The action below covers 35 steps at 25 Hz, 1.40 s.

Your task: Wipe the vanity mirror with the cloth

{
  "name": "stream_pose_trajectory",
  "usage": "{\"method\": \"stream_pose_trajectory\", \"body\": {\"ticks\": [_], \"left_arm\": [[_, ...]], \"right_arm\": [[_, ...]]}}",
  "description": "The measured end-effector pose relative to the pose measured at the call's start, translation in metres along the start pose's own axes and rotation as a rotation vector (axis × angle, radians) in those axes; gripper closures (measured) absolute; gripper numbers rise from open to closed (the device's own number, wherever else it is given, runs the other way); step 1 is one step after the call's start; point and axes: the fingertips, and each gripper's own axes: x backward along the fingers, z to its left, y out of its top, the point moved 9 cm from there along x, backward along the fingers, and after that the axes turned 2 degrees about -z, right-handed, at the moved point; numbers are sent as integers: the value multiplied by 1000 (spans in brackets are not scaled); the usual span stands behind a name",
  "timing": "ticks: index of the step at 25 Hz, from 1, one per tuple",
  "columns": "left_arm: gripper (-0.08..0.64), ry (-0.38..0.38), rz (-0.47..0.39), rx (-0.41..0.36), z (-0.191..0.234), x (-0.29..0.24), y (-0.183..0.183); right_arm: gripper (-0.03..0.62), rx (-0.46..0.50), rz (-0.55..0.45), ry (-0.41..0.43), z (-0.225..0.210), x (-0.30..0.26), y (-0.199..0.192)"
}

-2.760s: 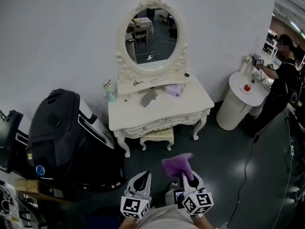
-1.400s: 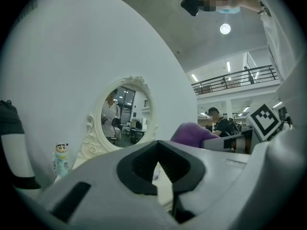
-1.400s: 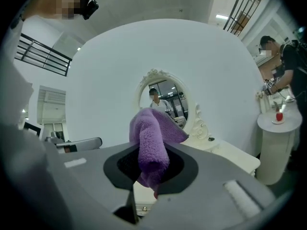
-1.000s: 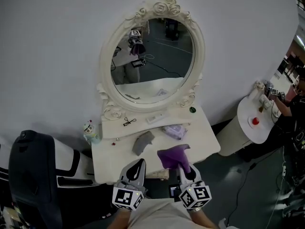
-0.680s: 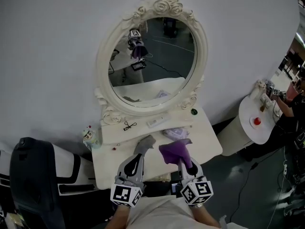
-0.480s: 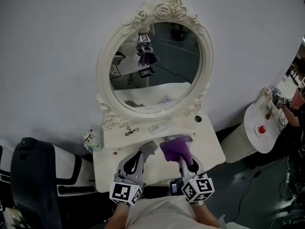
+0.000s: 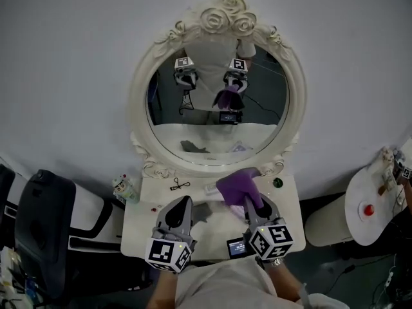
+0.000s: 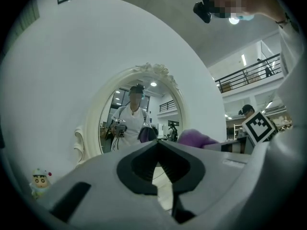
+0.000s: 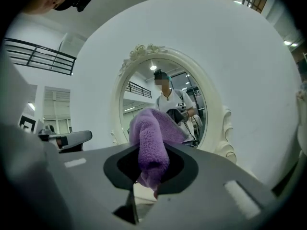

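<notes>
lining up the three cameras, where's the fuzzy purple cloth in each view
Head view: fuzzy purple cloth at lower centre, held by the right gripper, just below the mirror frame.
Left gripper view: the cloth is right of centre, beyond the jaws.
Right gripper view: the cloth is dead centre, pinched between the jaws.
Shared landmark: the oval white-framed vanity mirror, behind the cloth in all three.

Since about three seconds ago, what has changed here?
The person walked up to the dressing table; the mirror now looms close. The right hand-held gripper, still clamping the cloth, and the left hand-held gripper, still shut and empty, now reach over the tabletop.
</notes>
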Motion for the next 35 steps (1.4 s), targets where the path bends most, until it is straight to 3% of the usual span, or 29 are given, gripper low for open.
{"method": "stream_pose_trajectory", "body": {"ticks": [7,17,22,30,35], "left_arm": [[557,-3,5,-2,2,-38,23],[557,-103,-49,-71,37,-59,107],[557,-113,-97,-109,47,-51,138],[557,-78,-101,-121,62,-38,143],[557,-77,-106,-105,67,-44,139]], "right_arm": [[535,30,-64,35,-14,-60,65],[535,179,-175,100,56,-132,179],[535,220,-225,84,87,-161,223],[535,219,-296,49,112,-194,262],[534,199,-303,6,93,-204,269]]}}
